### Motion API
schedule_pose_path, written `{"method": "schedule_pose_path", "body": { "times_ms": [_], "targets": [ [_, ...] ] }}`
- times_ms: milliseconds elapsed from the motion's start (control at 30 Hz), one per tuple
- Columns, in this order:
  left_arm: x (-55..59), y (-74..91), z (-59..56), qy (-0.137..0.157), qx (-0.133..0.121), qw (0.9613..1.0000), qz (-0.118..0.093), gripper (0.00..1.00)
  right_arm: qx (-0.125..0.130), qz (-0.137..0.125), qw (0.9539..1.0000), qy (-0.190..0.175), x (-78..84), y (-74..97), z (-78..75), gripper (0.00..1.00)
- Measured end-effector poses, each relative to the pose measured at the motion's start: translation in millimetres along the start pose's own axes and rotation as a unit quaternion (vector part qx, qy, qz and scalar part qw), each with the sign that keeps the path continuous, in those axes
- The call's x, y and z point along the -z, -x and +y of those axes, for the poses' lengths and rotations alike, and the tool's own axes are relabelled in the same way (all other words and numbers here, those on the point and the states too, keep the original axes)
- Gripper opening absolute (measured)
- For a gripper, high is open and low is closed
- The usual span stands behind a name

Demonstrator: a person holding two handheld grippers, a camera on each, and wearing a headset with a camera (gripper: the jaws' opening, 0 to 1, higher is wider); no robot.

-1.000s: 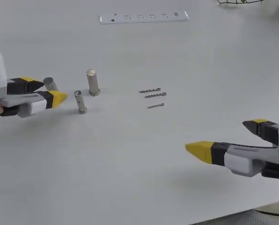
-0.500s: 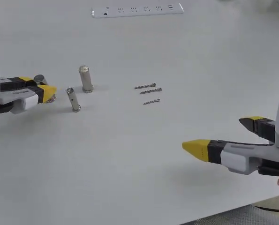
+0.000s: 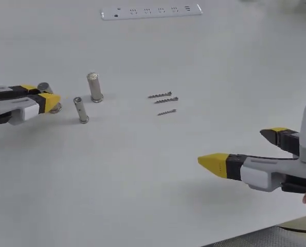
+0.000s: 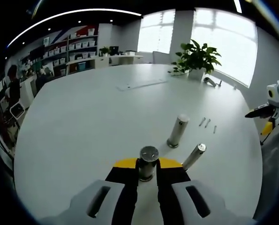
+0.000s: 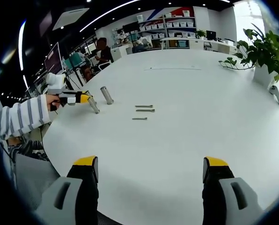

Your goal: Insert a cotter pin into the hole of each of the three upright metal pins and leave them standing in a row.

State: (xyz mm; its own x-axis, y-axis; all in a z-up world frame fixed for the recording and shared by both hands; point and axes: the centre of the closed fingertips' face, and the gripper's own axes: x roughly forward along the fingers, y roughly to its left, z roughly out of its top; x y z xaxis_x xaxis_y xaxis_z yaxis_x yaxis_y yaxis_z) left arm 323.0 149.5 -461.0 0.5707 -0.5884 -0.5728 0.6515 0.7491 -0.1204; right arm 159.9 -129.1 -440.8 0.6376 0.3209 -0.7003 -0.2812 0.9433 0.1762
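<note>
Metal pins (image 3: pixel 94 87) stand clustered at the left of the counter (image 3: pixel 142 195). The left tongs (image 3: pixel 43 95) (image 4: pixel 148 164) are held level and low there, jaws pointing right, on an arm in a striped sleeve (image 5: pixel 19 117). They are closed on the leftmost pin (image 4: pixel 148 159), which is upright between the yellow tips. The right tongs (image 3: pixel 240 149) (image 5: pixel 151 164) are held level at the near right, pointing left, spread wide and holding nothing.

Just right of the left tongs stands the thin pin (image 3: pixel 81 109) (image 4: pixel 194 156), and slightly farther the thick pin (image 3: pixel 94 87) (image 4: pixel 177 131). Three cotter pins (image 3: pixel 163 103) (image 5: pixel 143 111) lie flat near mid-counter, well apart from both tongs. A power strip (image 3: pixel 150 11) lies at the far side. The counter is white and round-edged. Beyond it are a potted plant (image 4: pixel 198 56), bright windows and shelving.
</note>
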Motion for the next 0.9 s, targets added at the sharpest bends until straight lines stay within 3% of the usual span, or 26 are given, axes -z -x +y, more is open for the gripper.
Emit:
{"method": "schedule_pose_path", "body": {
  "times_ms": [100, 200, 333, 633, 767, 900],
  "targets": [
    [-0.2, 1.4, 0.3, -0.047, -0.011, 0.9988, 0.005, 0.1, -0.001, 0.001, 1.0, 0.0, 0.7, 0.2, 1.0, 0.91],
    [0.4, 1.6, -3.0, -0.055, -0.013, 0.9984, 0.008, 0.09, -0.001, 0.001, 1.0, -0.001, 0.9, 0.6, 1.5, 0.91],
    [1.4, 3.2, -1.9, -0.042, -0.015, 0.999, 0.007, 0.09, -0.001, 0.0, 1.0, 0.002, -0.2, 1.0, 2.5, 0.91],
    [5.8, 10.2, -6.5, -0.05, -0.016, 0.9985, 0.015, 0.09, -0.003, -0.005, 1.0, 0.004, -3.2, 3.0, 5.9, 0.91],
    [2.8, 17.1, -9.9, -0.028, -0.015, 0.9995, -0.005, 0.09, -0.003, -0.009, 0.9999, 0.005, -4.9, 5.5, 7.3, 0.91],
    [0.6, 27.5, -15.0, -0.023, -0.014, 0.9996, -0.011, 0.09, -0.004, -0.012, 0.9999, 0.006, -6.0, 7.7, 8.4, 0.91]
  ]
}}
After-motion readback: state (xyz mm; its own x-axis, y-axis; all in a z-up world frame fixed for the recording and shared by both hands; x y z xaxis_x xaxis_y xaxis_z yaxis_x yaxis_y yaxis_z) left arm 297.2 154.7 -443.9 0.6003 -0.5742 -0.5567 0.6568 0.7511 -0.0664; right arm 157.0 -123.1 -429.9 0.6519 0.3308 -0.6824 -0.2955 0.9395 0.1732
